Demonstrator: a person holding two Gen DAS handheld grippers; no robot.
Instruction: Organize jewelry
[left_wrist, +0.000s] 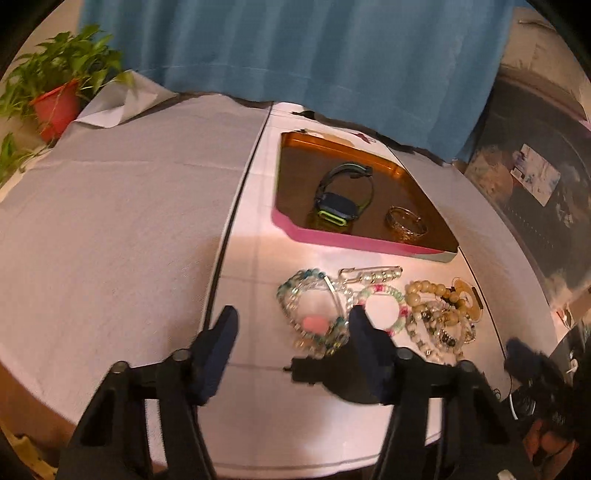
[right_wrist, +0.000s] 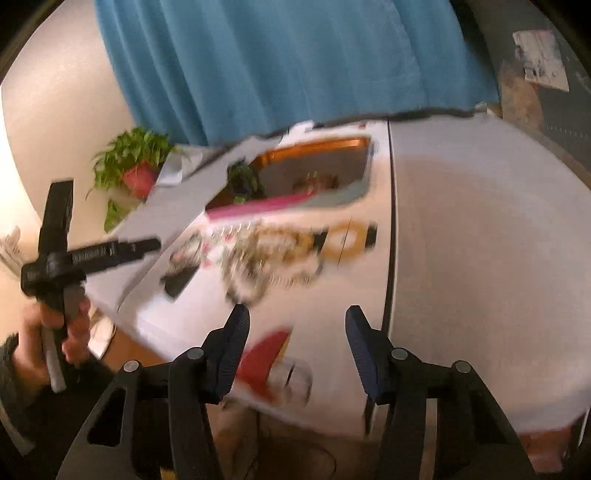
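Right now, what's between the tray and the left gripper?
A row of bead bracelets on the table, between tray and left gripper, in the left wrist view.

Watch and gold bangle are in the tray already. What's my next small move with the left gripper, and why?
Probably ease the left gripper right and down over the blue-beaded bracelet. Its jaws stand apart with nothing between them, the bracelet lies just beside its right finger, and the tray lies just beyond the loose pile.

1 tray w/ 1 smartwatch + 1 gold bangle. 1 bracelet pile on table, exact qty unclear. 1 potted plant.
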